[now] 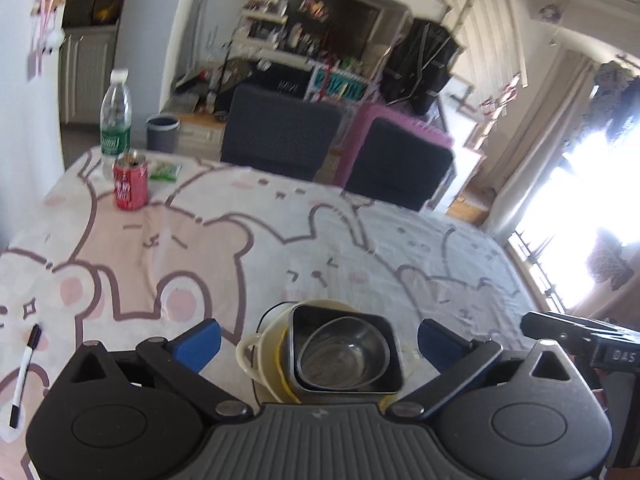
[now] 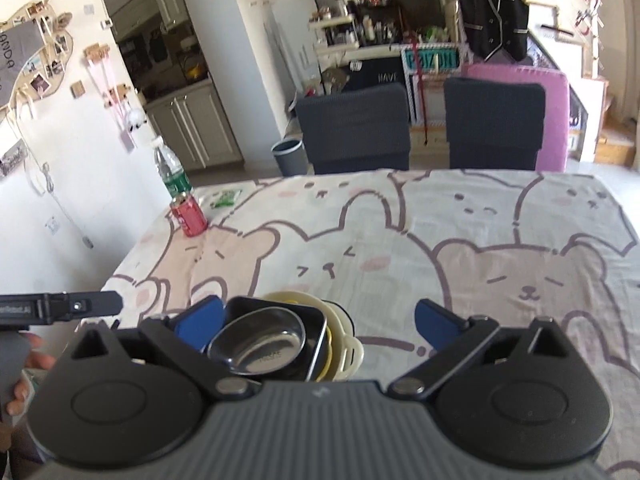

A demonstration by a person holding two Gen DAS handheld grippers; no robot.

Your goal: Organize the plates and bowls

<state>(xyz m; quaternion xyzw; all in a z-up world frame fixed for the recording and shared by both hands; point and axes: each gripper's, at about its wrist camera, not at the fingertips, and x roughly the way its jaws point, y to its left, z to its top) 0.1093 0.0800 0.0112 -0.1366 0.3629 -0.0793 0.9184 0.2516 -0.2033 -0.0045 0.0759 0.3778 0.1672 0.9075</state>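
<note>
Left wrist view: the left gripper has its jaws wide apart, holding nothing. Between them at bottom centre sits a stack: a steel bowl nested in a black square dish, inside a cream bowl. Bare tablecloth fills mid frame; a can and bottle stand upper left, a pen at the left edge.

Right wrist view: the right gripper is likewise spread and empty, with the stack lower left of centre, beside its left finger. Open cloth lies right.
</note>
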